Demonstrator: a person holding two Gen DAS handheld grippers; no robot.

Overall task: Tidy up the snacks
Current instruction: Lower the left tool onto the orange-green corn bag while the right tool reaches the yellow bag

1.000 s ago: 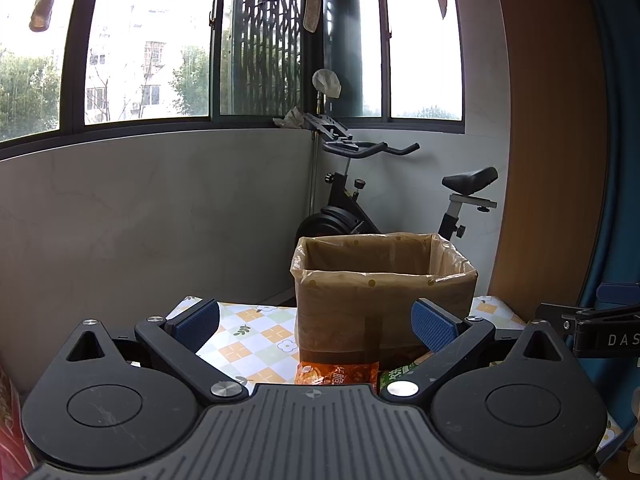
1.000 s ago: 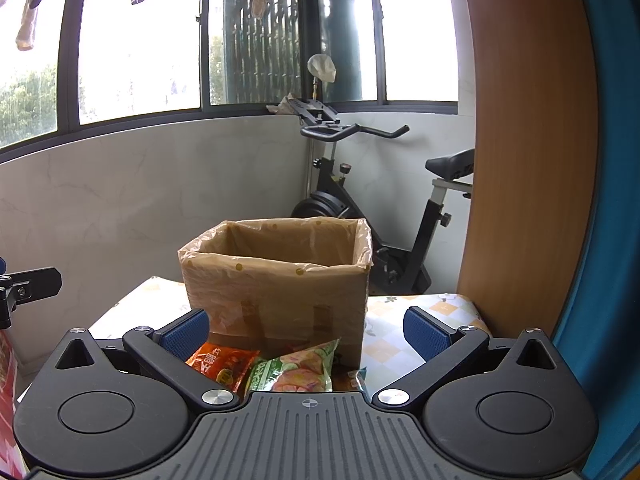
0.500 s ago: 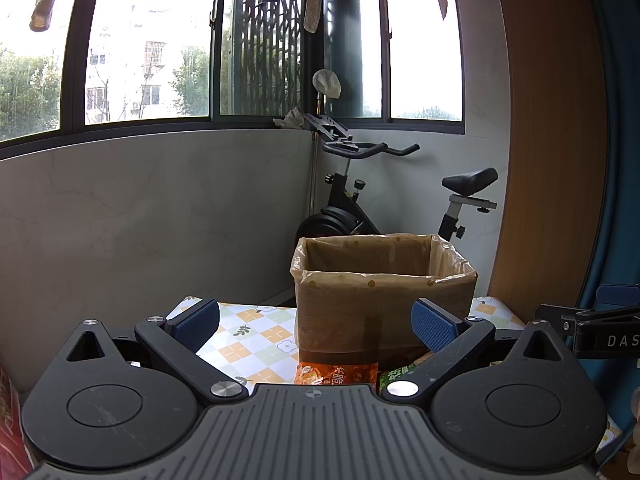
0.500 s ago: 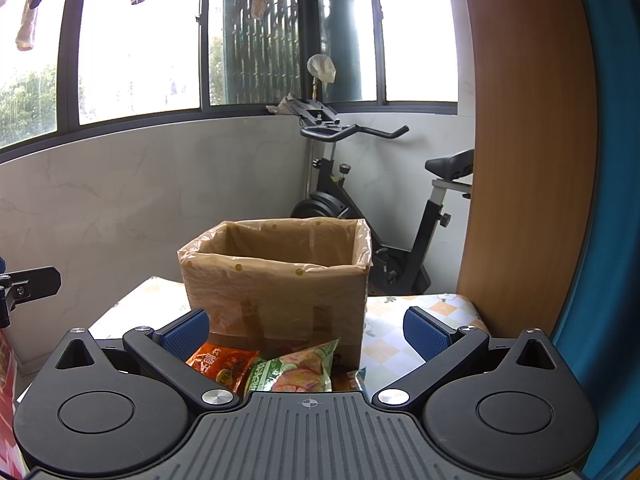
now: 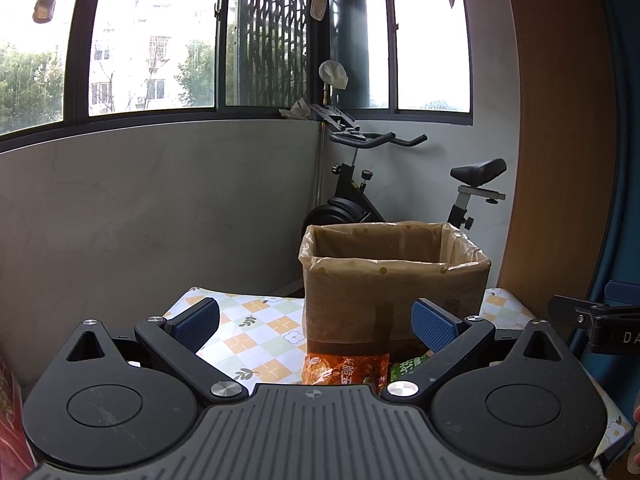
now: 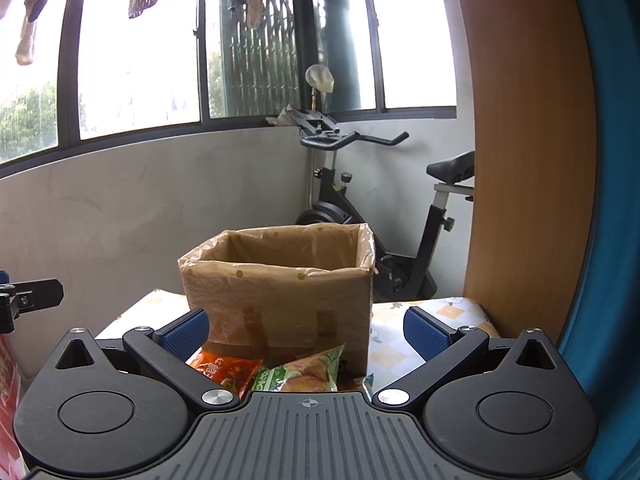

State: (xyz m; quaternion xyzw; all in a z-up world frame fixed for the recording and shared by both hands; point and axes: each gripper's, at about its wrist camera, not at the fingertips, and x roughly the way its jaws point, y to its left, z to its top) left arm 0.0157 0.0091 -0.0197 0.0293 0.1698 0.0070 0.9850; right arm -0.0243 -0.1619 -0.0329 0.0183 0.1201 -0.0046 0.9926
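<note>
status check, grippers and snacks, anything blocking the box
Left gripper open, empty. Right gripper open, empty. Orange packet and green packet lie on table before lined cardboard box. Nothing blocking.

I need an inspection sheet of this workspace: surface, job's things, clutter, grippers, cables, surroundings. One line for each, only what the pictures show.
Surface: table under a checked floral cloth.
Job's things: cardboard box lined with a plastic bag, open top; orange snack packet and green snack packet lying on the cloth in front of it, side by side.
Clutter: nothing seen.
Grippers: left gripper open, empty; right gripper open, empty; both short of the packets.
Cables: nothing seen.
Surroundings: exercise bike behind the box, windows with hanging laundry, wooden panel at right.
</note>
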